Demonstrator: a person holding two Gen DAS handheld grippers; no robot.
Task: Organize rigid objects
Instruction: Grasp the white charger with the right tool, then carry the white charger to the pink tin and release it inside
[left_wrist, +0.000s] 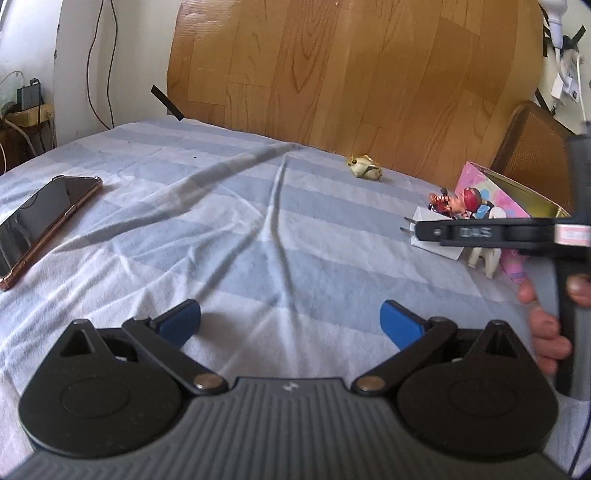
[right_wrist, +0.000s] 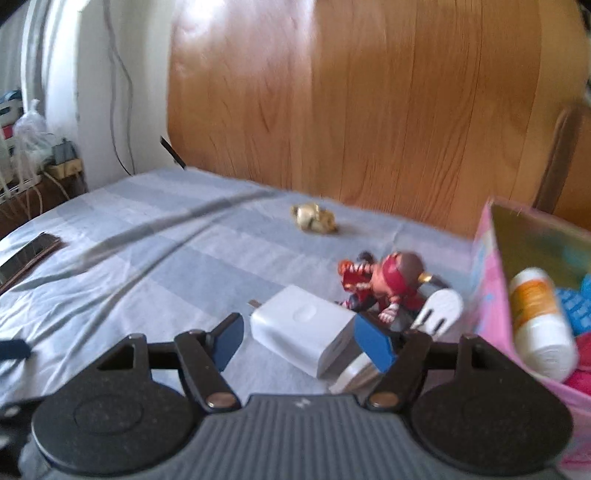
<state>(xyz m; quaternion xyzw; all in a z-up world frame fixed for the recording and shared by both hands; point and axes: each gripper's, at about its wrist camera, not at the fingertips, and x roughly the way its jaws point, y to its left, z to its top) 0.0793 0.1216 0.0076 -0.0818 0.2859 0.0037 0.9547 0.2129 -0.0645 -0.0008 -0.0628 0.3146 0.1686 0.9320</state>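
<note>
A white charger plug (right_wrist: 304, 328) lies on the striped bedsheet (right_wrist: 147, 266) between the open fingers of my right gripper (right_wrist: 301, 343); the right finger is close to its side, the left finger apart. A red toy figure (right_wrist: 388, 291) lies just behind it, beside a white winged toy (right_wrist: 441, 308). My left gripper (left_wrist: 290, 321) is open and empty over bare sheet. In the left wrist view the right gripper (left_wrist: 428, 232) covers part of the charger (left_wrist: 439, 251) and the figure (left_wrist: 467, 201). A phone (left_wrist: 37, 225) lies at the left.
A pink box (right_wrist: 491, 266) at the right holds a white bottle (right_wrist: 541, 325) and blue and pink items. A small gold-and-cream object (right_wrist: 314, 218) lies near the wooden headboard (right_wrist: 369, 110). Cables and a power strip (right_wrist: 68, 166) are at the far left.
</note>
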